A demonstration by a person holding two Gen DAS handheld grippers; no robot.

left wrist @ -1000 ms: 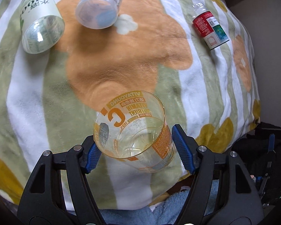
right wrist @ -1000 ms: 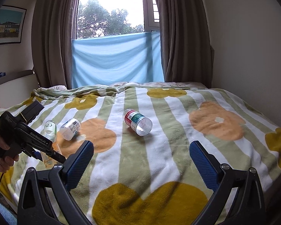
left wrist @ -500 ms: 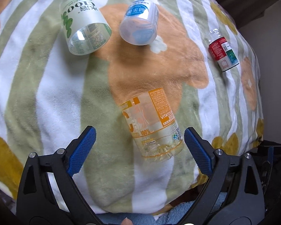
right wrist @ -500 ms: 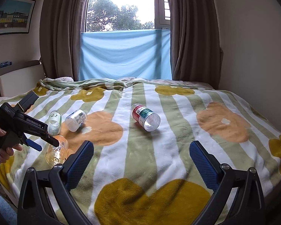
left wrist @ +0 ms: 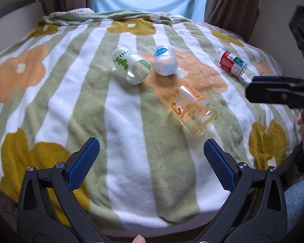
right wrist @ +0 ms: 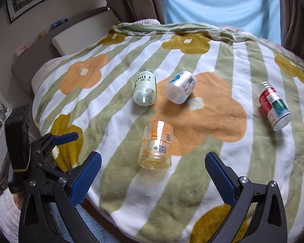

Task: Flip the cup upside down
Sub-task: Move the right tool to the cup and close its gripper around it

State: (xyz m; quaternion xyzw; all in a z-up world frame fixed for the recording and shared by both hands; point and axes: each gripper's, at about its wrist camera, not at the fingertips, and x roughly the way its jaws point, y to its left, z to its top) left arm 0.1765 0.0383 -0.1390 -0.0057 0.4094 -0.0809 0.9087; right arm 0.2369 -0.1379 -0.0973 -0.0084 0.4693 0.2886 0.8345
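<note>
Both tongs, left and right, spread empty; orange-print cup lies sideways on the bed blanket, three cups beyond.

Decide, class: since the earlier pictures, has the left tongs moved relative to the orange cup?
Yes. The left tongs have opened and drawn back from the orange cup, which now stands free on the blanket, ahead of the blue pads.

Orange-printed cup: clear glossy plastic. Blanket: plush, matt fleece. Right gripper: matt black plastic frame, ribbed blue pads.
</note>
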